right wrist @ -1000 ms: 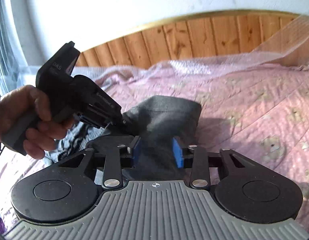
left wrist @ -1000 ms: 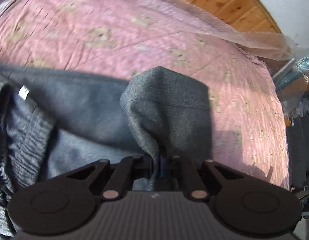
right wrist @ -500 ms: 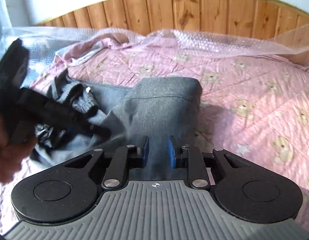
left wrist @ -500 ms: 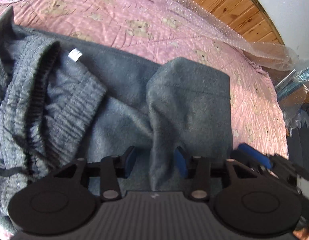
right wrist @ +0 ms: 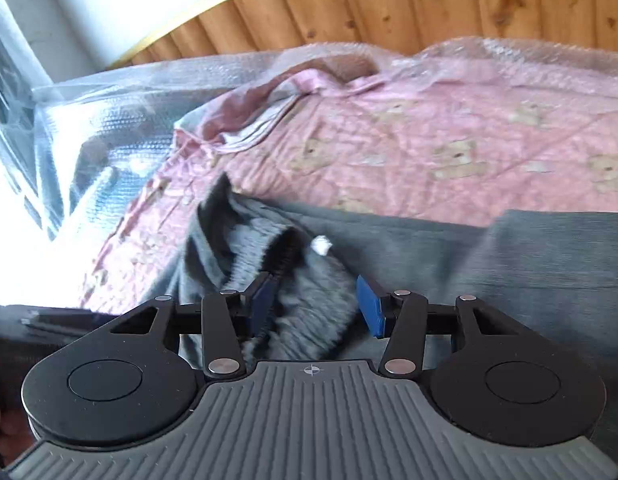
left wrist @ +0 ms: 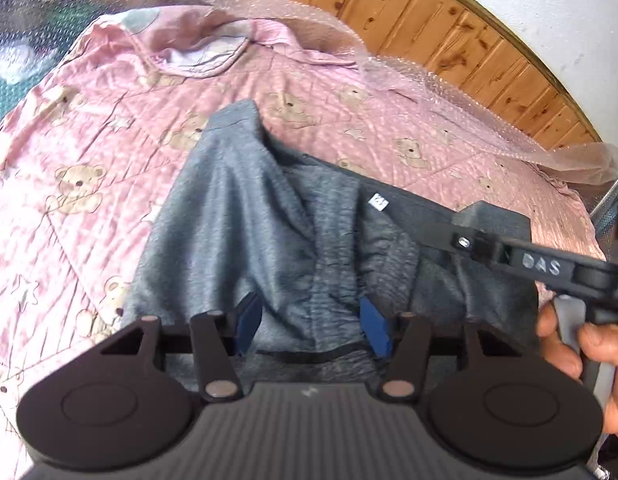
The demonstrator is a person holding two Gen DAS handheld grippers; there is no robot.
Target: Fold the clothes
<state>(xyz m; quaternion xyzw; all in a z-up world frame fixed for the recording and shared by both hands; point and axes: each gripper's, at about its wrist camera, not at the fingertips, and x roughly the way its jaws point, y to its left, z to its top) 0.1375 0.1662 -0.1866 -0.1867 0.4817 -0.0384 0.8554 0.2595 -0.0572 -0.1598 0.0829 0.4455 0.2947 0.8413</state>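
Grey sweatpants [left wrist: 245, 216] lie on a pink quilt [left wrist: 69, 152], with the ribbed waistband and a white label [left wrist: 378, 202] facing up. My left gripper [left wrist: 311, 326] hovers over the waistband; its jaws are opening and the blue pads stand apart from the cloth beneath. My right gripper [right wrist: 317, 306] hangs over the same ribbed waistband [right wrist: 309, 288], jaws opening, nothing pinched. The folded-over leg [right wrist: 549, 264] lies to its right. A hand [left wrist: 569, 348] holds the right gripper's black housing [left wrist: 541, 268] at the left wrist view's right edge.
A wooden headboard [right wrist: 469, 4] and white wall stand behind the bed. Bubble wrap [right wrist: 189, 80] is draped along the quilt's far edge and left side. A turned-back quilt corner [left wrist: 205, 52] lies near the headboard. Bright window light fills the right wrist view's left edge.
Both grippers let go of the folded leg end and swung sideways to the waistband. Their jaws went from pinching cloth to standing apart.
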